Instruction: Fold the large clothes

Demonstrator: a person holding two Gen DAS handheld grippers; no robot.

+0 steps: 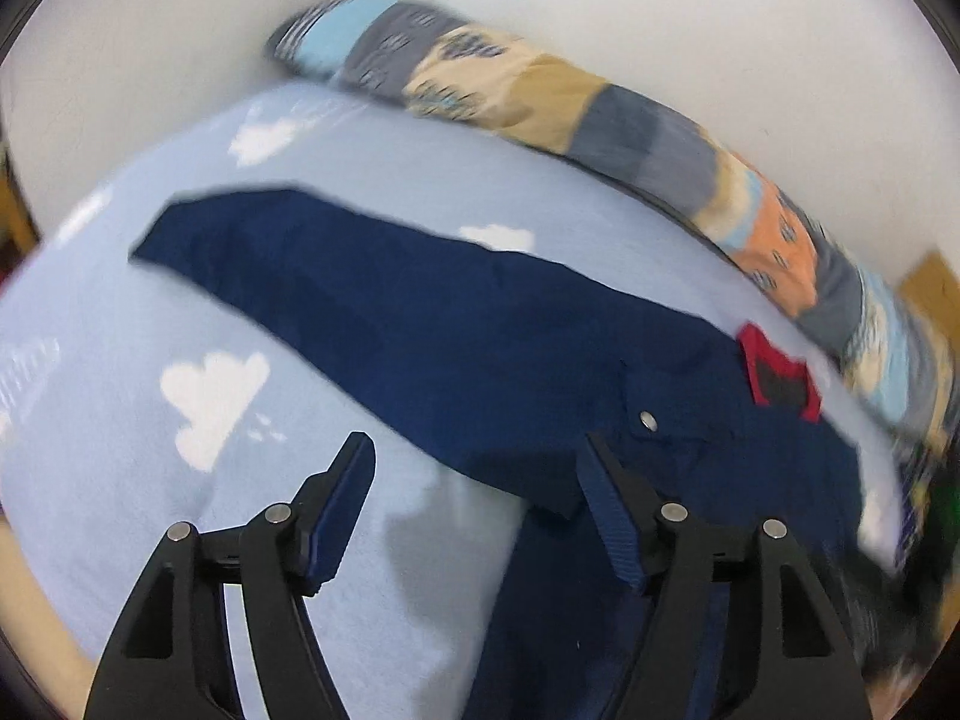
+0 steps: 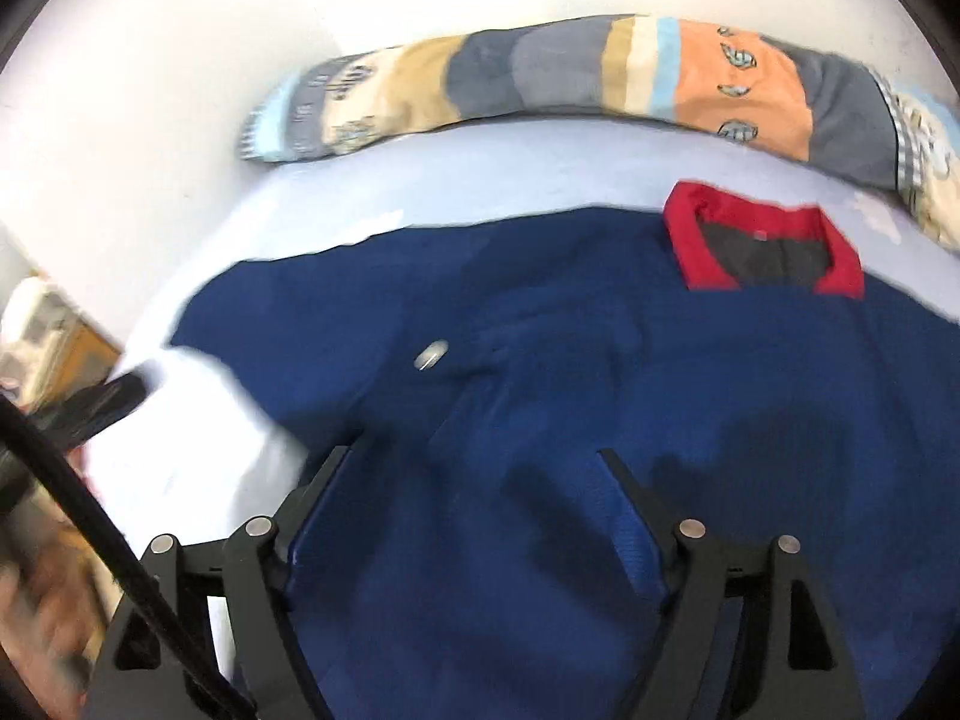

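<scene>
Navy cloth fills the space right under my right gripper [image 2: 480, 462], jaws spread wide, nothing pinched, hovering over the chest of the jacket [image 2: 570, 420] on the near side of its red collar [image 2: 762, 246]. Left gripper [image 1: 480, 450] also wide and empty, off the jacket's side edge, one finger over bare cloud-print sheet [image 1: 150, 330], the other over the hem below a metal snap [image 1: 647, 419]. Jacket lies face up on the bed, one sleeve [image 1: 288, 252] stretched flat well away from the collar, patterned bolster [image 2: 570, 66] beyond the collar against the wall. Both views smeared, so I judge the hands are moving fast. Risks as I read them: closing from this height takes a shallow bite, top layer only, and the fold drags crooked; a finger snagging the snap flap would bunch the front; fabric looks slick, so it could slip out mid-lift; pulling unevenly shifts the collar off line
</scene>
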